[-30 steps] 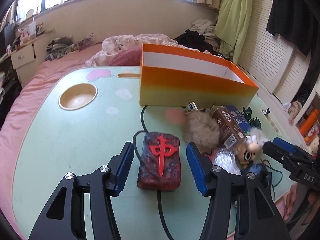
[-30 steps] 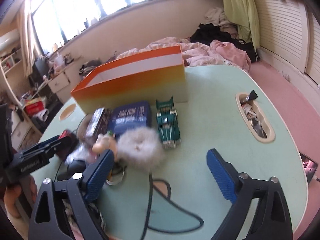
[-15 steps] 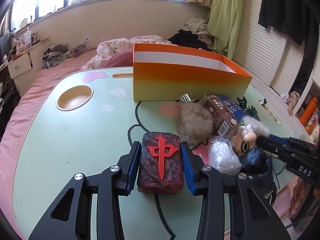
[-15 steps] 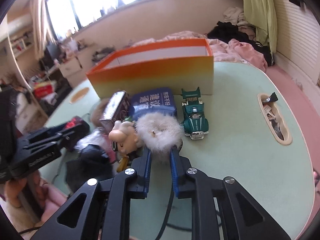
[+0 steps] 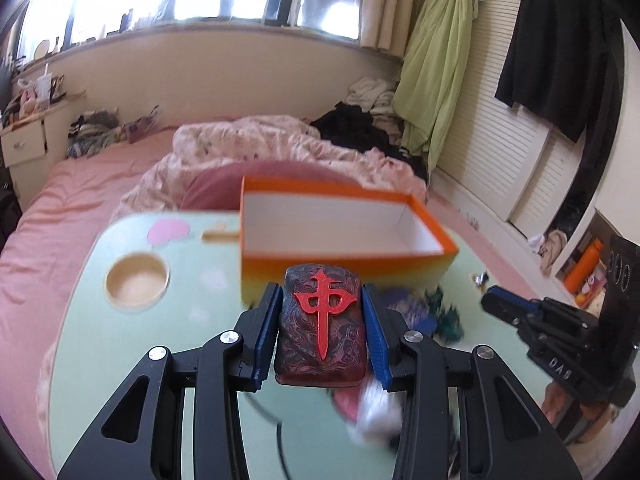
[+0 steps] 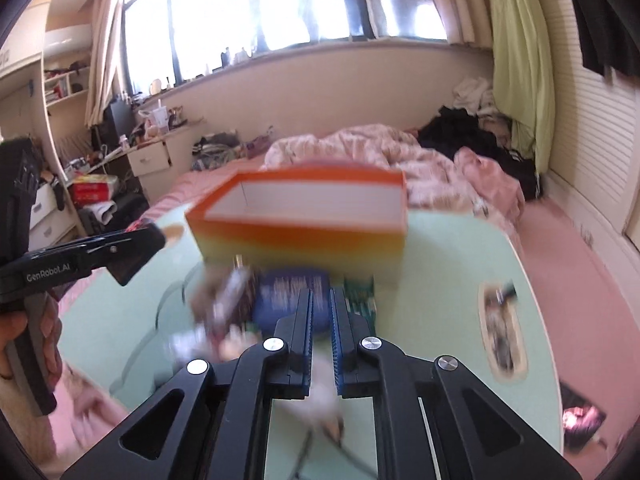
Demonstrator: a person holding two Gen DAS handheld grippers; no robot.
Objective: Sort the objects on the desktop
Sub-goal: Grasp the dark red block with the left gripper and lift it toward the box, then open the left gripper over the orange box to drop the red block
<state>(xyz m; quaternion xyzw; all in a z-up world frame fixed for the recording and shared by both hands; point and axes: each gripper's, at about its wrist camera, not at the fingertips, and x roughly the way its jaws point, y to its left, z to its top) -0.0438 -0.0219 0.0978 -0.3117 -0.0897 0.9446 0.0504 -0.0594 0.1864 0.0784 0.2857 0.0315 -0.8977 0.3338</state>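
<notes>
Noted round recess (image 5: pixel 137 282) near left edge of green table (image 5: pixel 120 344). Found left gripper (image 5: pixel 322 330) clamped on dark red block (image 5: pixel 320 328) with red character, raised off the table before the near wall of orange box (image 5: pixel 344 236) at far edge. Found right gripper (image 6: pixel 321 336) pinched together on pale fluffy tuft (image 6: pixel 322 390); closing just completed. Remaining clutter too blurred to identify.
</notes>
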